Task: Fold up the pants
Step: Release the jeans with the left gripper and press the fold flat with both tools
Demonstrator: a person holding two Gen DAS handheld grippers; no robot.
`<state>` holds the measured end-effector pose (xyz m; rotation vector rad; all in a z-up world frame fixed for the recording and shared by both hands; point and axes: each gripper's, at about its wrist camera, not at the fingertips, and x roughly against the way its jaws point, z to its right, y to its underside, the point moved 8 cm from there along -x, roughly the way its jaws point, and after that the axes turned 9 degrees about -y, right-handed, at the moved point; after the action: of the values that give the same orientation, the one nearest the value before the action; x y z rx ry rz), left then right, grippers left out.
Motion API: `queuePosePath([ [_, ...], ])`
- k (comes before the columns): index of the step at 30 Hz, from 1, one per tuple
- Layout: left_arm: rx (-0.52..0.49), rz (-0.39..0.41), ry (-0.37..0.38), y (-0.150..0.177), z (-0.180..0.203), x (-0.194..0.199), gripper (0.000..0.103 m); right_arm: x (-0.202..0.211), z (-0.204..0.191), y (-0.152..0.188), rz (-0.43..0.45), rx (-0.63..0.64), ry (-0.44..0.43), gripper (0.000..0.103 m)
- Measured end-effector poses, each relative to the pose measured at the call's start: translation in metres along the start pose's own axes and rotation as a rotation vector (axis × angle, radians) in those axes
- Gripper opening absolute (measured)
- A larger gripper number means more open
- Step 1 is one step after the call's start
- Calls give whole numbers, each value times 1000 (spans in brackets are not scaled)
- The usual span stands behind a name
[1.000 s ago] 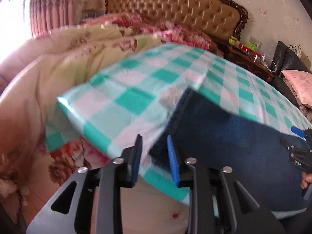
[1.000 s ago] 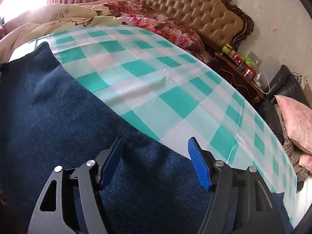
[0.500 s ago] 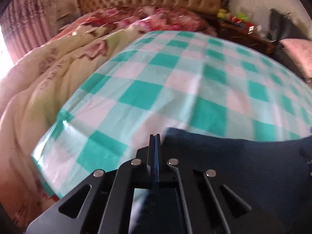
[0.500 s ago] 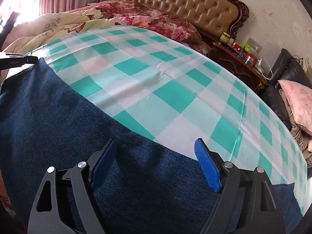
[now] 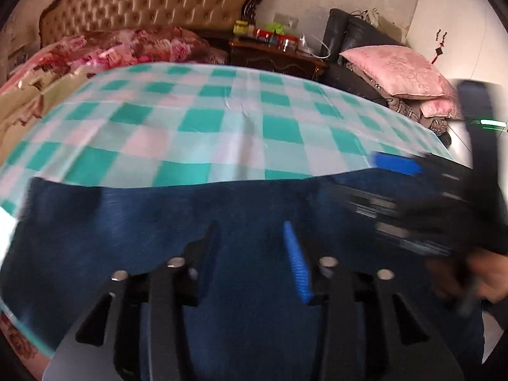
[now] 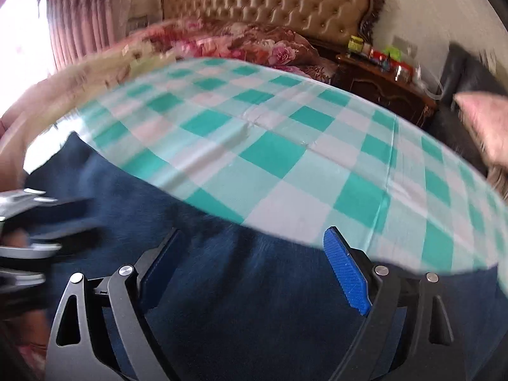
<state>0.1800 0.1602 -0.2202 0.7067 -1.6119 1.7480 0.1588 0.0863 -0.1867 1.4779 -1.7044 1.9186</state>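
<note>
Left wrist view, L to R: pants (image 5: 158,228), dark denim, lying flat on checked cloth (image 5: 203,120) at its near edge, long axis running side to side; left gripper (image 5: 250,247) hovering over mid-fabric, jaws partly apart, gripping nothing; right gripper (image 5: 412,197) blurred over pants' right portion. Right wrist view: right gripper (image 6: 254,266) splayed wide, nothing held, denim directly below. Judgement: each end is lying nearer its own-side gripper.

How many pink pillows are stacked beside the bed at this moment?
2. The large pink pillow lies on top, against the black sofa; a smaller pink pillow sits below it at the right. Others may be hidden underneath.
</note>
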Motion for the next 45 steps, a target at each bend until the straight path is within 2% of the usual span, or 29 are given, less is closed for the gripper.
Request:
queuePosePath([
  [3,-40,-24,-23,2,-2,-16,70,20,0,17,-19,-80,14,88],
  [4,-69,-38,-35,5,-2,-18,82,24,-3,23,-17,-82,17,88],
  [6,-132,-62,-72,14,0,-21,94,30,-17,35,-14,-71,-4,88],
  [7,-132,-65,-92,15,-5,-22,102,30,-24,40,-25,-67,-13,88],
  [9,-97,-87,-93,17,-17,-22,102,31,-36,50,-43,-88,-33,88],
  [10,-108,-89,-113,18,-21,-22,102,32,-39,54,-42,-106,-29,89],
  [14,-114,-112,-125,19,-28,-20,102,24,-53,69,-87,-118,-60,89],
  [16,-110,-126,-122,20,-29,-19,102,22,-54,74,-98,-113,-47,89],
  [24,-91,-115,-127,24,-30,-16,102,16,-53,84,-127,-129,-44,90],
  [25,-96,-124,-125,24,-30,-15,102,16,-54,84,-130,-131,-50,91],
  [26,-101,-127,-122,24,-31,-15,102,15,-55,85,-136,-137,-66,98],
  [29,-118,-125,-134,28,-38,-10,102,14,-56,86,-136,-122,-45,98],
  [33,-67,-119,-227,33,-80,1,102,12,-59,88,-143,-98,-10,98],
  [37,-18,-119,-357,40,-133,15,102,10,-59,89,-143,-89,11,99],
  [39,-10,-87,-352,40,-147,25,98,10,-60,89,-146,-79,23,99],
  [42,-24,-71,-481,42,-171,36,98,8,-60,90,-147,-70,38,99],
  [45,162,-76,-470,52,-211,46,98,8,-61,90,-150,-62,52,99],
])
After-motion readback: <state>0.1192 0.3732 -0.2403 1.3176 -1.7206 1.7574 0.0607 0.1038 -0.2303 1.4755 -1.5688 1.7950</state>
